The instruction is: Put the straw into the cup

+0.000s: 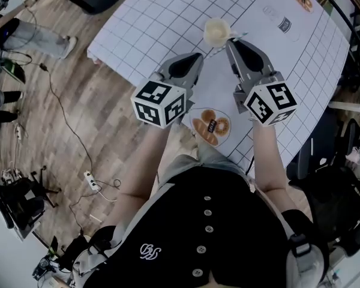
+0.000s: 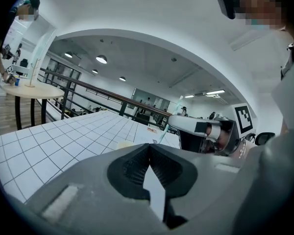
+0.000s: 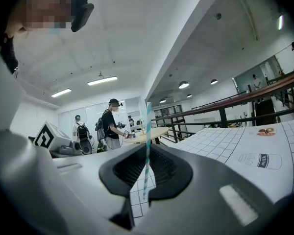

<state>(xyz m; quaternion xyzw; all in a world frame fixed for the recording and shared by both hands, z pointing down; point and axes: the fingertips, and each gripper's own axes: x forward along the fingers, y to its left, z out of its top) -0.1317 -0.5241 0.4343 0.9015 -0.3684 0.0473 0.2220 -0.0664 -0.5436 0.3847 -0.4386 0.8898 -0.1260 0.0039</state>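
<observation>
Right gripper [image 1: 233,42] jaws were clamped on teal-and-white striped paper straw [image 3: 147,131], straw near upright across pads. Left gripper [image 1: 197,57] jaws were together, empty. I saw round cream paper cup [image 1: 216,33] on white gridded table [image 1: 144,17], just ahead-left of right tips. I judged right gripper nearer.

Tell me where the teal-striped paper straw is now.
The straw sits pinched in the right gripper, beside the pale plastic cup in the head view.
</observation>
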